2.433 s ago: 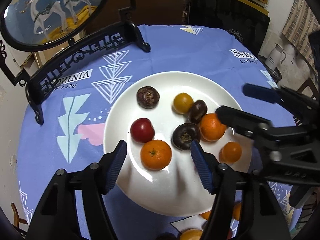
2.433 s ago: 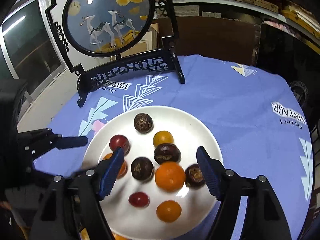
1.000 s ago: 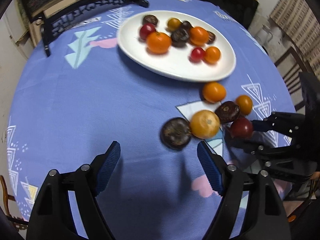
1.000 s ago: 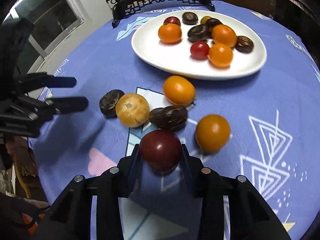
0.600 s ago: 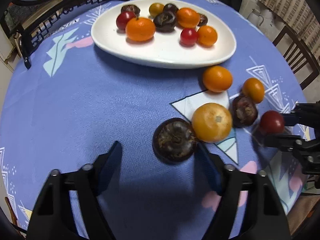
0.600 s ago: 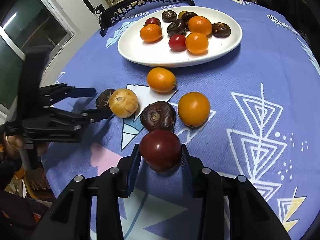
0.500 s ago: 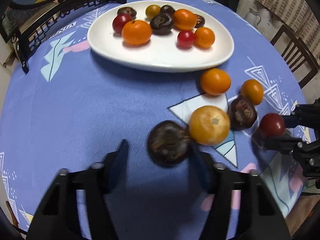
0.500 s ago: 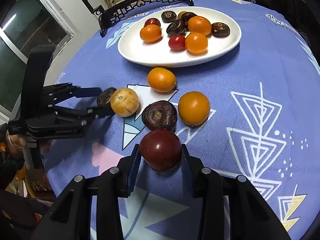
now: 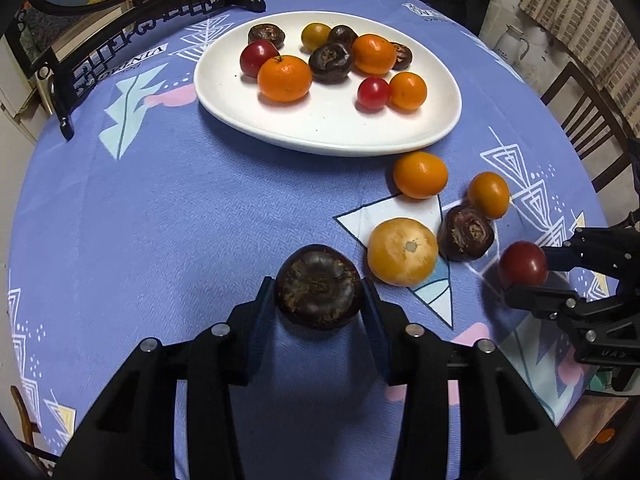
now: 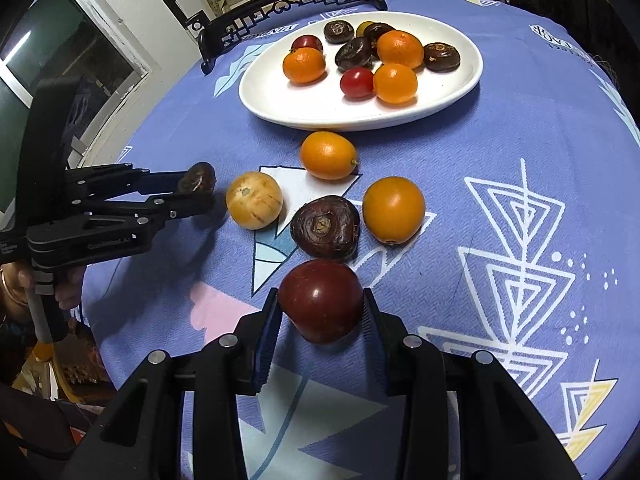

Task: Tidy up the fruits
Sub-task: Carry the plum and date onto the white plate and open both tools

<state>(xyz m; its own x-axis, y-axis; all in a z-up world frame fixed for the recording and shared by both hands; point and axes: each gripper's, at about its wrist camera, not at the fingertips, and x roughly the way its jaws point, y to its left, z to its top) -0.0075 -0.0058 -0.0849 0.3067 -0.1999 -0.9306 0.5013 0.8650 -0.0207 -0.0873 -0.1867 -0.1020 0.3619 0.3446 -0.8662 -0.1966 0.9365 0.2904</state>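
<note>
My left gripper (image 9: 319, 294) is shut on a dark brown fruit (image 9: 319, 284), just above the blue tablecloth; it also shows in the right wrist view (image 10: 197, 178). My right gripper (image 10: 320, 306) is shut on a dark red fruit (image 10: 321, 300), seen too in the left wrist view (image 9: 522, 266). Loose on the cloth lie a pale yellow fruit (image 9: 402, 251), a dark brown fruit (image 9: 465, 233) and two orange fruits (image 9: 419, 175) (image 9: 488, 194). The white plate (image 9: 328, 128) beyond holds several orange, red and dark fruits.
A black ornamental stand (image 9: 120, 40) with a round painted panel stands behind the plate at the far left. A wooden chair (image 9: 584, 120) is past the table's right edge. The round table's edge curves close on both sides.
My left gripper has closed on the dark brown fruit that lay beside the yellow fruit. My right gripper keeps its hold on the dark red fruit and has barely moved.
</note>
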